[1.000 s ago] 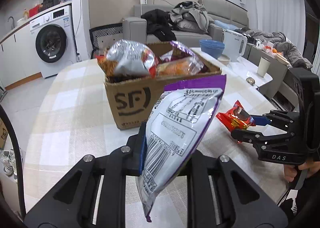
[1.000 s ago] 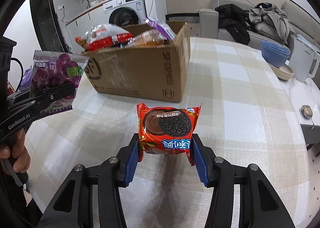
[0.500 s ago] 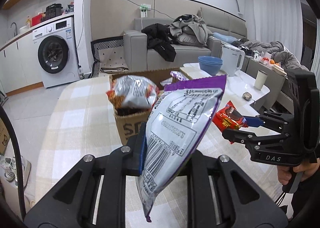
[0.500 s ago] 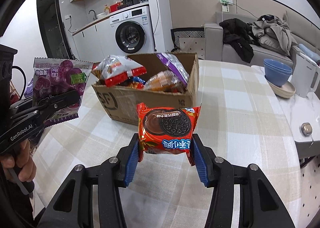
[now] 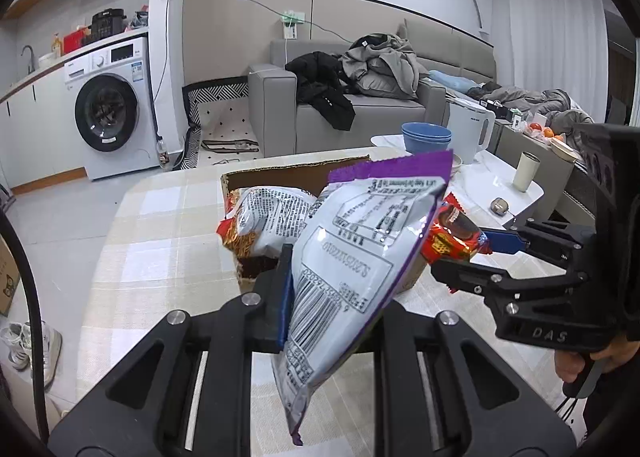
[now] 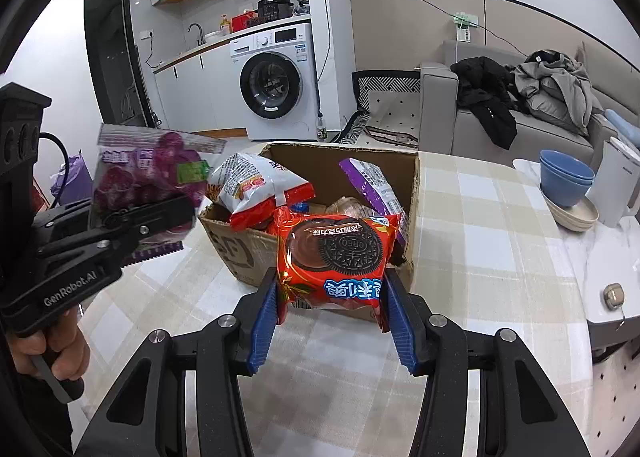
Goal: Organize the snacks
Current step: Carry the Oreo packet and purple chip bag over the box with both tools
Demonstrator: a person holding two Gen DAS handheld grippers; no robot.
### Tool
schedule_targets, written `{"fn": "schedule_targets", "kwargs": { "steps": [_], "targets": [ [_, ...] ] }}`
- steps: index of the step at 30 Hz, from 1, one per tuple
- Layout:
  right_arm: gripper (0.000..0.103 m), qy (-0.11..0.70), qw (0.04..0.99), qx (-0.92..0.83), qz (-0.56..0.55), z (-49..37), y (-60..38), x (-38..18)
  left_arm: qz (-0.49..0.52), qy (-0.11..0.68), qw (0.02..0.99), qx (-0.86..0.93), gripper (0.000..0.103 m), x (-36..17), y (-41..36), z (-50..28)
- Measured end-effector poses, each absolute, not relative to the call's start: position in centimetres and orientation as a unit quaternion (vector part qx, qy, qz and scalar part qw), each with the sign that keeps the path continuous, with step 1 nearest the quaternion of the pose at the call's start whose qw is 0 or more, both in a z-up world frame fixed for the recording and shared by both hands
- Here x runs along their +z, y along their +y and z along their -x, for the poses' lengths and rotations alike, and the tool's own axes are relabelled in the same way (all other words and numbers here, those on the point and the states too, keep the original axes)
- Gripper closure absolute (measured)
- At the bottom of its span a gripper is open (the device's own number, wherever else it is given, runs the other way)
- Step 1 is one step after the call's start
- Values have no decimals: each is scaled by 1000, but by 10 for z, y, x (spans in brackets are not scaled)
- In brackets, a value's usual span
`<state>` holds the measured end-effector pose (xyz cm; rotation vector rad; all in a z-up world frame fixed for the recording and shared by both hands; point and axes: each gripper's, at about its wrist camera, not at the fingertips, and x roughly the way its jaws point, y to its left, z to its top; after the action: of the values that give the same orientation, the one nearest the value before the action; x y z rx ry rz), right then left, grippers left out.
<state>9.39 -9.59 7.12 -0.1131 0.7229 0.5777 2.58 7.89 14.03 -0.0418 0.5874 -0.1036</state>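
My left gripper (image 5: 332, 289) is shut on a purple-edged snack bag (image 5: 356, 253), held in the air in front of the open cardboard box (image 5: 296, 171). From the right wrist view the same bag (image 6: 148, 177) shows its purple fruit print in the left gripper (image 6: 160, 217). My right gripper (image 6: 332, 305) is shut on a red Oreo cookie pack (image 6: 340, 257), also lifted near the box (image 6: 412, 193). In the left wrist view that pack (image 5: 452, 237) hangs at the right in the right gripper (image 5: 472, 253). Several snack packs fill the box.
The box stands on a table with a checked cloth (image 6: 480, 217). Stacked blue bowls (image 6: 566, 177), a white kettle (image 6: 618, 177) and a cup (image 5: 526, 173) stand at the table's far right. A sofa with clothes (image 5: 360, 97) and a washing machine (image 5: 112, 109) lie beyond.
Both grippers have risen with their packs, so the box now sits lower in view and I look down into its top. Neither grip has changed.
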Motion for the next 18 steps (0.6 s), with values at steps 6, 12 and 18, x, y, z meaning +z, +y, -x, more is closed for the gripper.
{"fn": "schedule_targets", "kwargs": {
  "steps": [6, 12, 18],
  "targets": [
    [52, 358, 889, 273, 78, -109, -81, 69, 26, 301, 952, -55, 89, 136, 83, -48],
    [52, 363, 887, 270, 93, -122, -70, 67, 28, 304, 951, -58, 89, 128, 90, -62],
    [52, 361, 886, 273, 102, -130, -62, 71, 26, 307, 949, -64, 89, 131, 94, -70]
  ]
}}
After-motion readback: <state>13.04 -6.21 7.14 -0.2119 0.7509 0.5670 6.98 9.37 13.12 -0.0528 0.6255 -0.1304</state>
